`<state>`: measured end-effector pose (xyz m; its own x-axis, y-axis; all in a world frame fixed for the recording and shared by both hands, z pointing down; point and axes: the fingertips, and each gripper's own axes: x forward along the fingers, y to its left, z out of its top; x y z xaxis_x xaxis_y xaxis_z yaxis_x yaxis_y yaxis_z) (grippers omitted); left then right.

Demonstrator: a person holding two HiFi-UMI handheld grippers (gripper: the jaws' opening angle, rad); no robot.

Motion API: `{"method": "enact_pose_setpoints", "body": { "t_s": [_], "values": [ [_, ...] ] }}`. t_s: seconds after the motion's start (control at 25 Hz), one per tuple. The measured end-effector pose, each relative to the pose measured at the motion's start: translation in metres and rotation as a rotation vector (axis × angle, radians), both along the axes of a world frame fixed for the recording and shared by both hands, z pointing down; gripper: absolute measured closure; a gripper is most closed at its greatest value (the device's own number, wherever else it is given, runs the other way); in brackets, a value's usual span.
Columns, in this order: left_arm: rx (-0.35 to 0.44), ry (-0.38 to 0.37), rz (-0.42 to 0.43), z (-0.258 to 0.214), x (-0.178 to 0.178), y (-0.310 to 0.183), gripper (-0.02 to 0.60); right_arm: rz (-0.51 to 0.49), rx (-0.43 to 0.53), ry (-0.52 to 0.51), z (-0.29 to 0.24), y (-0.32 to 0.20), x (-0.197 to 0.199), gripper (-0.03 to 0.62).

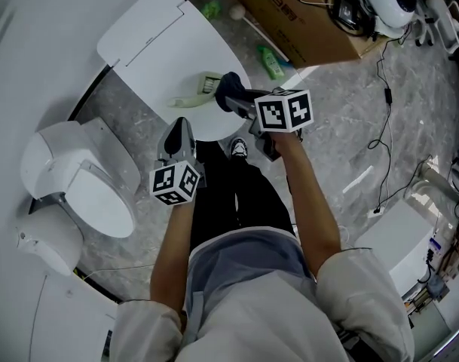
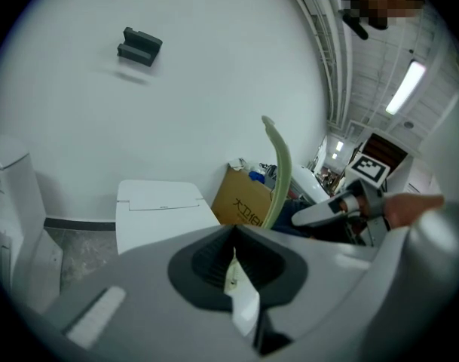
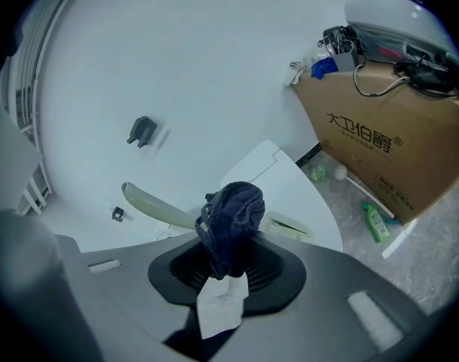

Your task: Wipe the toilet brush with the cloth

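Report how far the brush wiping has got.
Done: the right gripper is shut on the dark cloth. In hand: the cloth sits over the toilet brush handle; contact unclear. The left gripper is shut on nothing, beside the handle. Left: the wiping; no cleaned stretch shows.

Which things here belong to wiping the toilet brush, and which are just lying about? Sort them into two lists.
Job in hand:
brush
cloth, held in the right gripper

Lying about:
box
green bottle
toilet

Hidden parts
Pale green plastic toilet brush (image 3: 157,206): middle behind dark blue knitted cloth (image 3: 231,217), lower handle behind left gripper (image 2: 233,240).
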<state>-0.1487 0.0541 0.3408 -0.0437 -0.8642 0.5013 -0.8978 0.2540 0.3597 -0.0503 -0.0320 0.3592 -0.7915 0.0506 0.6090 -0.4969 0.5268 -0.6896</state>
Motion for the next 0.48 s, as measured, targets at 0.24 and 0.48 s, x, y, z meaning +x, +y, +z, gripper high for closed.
{"method": "enact_pose_setpoints", "body": {
  "t_s": [0.24,0.48],
  "values": [
    [0.017,-0.003,-0.005,-0.018,0.001,0.003,0.581,0.014,-0.007,-0.033,-0.020,0.004,-0.002,0.505],
    [0.035,-0.003,-0.006,-0.034,0.001,0.009,0.581,0.019,-0.002,-0.064,-0.041,0.010,-0.006,0.505]
  ]
}}
